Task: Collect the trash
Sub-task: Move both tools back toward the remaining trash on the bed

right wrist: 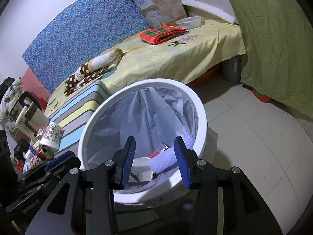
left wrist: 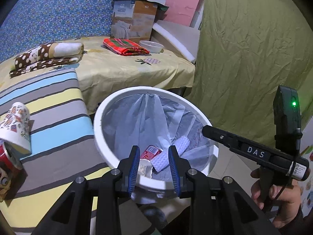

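Trash sits at the bottom of the white bin [left wrist: 109,156], which is lined with a pale plastic bag [left wrist: 148,117]: a red can [left wrist: 151,151], a white foam net sleeve [left wrist: 172,152] and a crumpled white paper piece [left wrist: 144,168], all lying together. More waits outside on the striped cushion [left wrist: 49,121] just beside the bin: a patterned paper cup [left wrist: 15,125] on its side, touching a second red can [left wrist: 9,156].

From the left wrist view we see the right gripper [left wrist: 207,130] reaching in over the bin's rim, a green light on its body, and the person's hand [left wrist: 277,192] round its handle. That view also catches the bin's contents plainly. Over on the right wrist view we get what the other misses: tiled floor [right wrist: 254,137] to the bin's right, a metal kettle [right wrist: 21,105] and clutter at far left, and the left gripper's [right wrist: 58,162] black frame low beside the bin.

Both views share the yellow-sheeted bed [left wrist: 127,68] behind, with a polka-dot blanket [left wrist: 45,54], a red plaid cloth [left wrist: 125,46], a clear tub [left wrist: 151,46] and a cardboard box [left wrist: 133,19].

Now the jaws. Left gripper: blue pads partly apart, nothing between them, hovering above the bin's near rim. Right gripper: pads parted too, empty, also over the bin's mouth.
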The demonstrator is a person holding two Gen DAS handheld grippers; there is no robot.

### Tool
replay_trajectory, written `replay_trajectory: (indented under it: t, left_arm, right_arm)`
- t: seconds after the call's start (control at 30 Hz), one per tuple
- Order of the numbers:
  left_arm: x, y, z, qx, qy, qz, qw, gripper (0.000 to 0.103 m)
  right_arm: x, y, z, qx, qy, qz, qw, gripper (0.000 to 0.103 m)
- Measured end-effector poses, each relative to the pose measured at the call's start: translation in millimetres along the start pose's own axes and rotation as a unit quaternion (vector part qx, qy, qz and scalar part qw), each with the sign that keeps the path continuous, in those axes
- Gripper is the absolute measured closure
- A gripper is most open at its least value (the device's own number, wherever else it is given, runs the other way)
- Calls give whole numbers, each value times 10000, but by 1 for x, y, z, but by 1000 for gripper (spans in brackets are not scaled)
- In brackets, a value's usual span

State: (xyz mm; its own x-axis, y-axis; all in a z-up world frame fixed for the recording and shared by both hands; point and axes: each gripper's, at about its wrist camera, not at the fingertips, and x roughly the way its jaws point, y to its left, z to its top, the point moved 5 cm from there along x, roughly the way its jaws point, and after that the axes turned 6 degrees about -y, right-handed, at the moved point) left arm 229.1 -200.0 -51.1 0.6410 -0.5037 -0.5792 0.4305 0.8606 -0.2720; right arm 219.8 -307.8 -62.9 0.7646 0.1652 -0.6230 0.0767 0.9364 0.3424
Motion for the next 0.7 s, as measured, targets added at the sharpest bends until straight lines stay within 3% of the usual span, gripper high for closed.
replay_trajectory:
  t: [0.7]
  left_arm:
    - [-91,33,-17,-297,-511,793,9951,73]
  right_arm:
    - [-26,70,-16,-913,-114,765,9928,59]
